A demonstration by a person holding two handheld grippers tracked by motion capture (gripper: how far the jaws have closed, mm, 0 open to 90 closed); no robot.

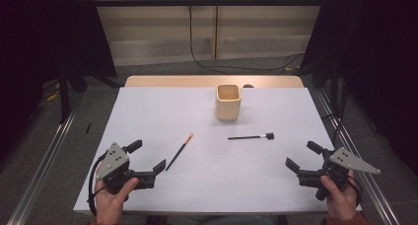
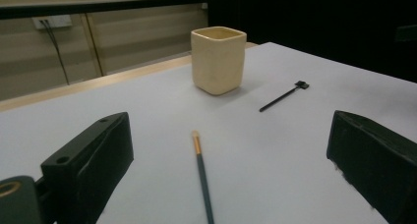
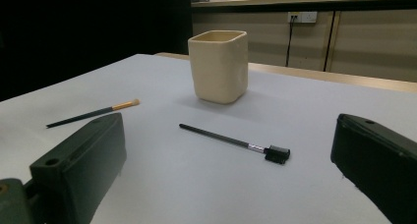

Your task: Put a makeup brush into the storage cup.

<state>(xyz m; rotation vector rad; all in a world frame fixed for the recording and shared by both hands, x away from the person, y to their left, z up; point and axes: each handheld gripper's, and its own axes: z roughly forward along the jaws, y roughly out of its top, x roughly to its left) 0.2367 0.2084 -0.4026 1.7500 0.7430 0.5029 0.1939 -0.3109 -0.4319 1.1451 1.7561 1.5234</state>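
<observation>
Standing clear beyond both brushes (image 1: 179, 152) (image 1: 251, 136), cream cup (image 1: 228, 102) blocks nothing.

One camera sits high above my side and looks down on the whole table (image 1: 148, 111). Two more ride low on my grippers, close to the tabletop, each looking out between my own black fingers (image 2: 93, 155). Both face the cream cup (image 2: 218, 60), far past my fingertips, with both thin brushes lying between.
</observation>
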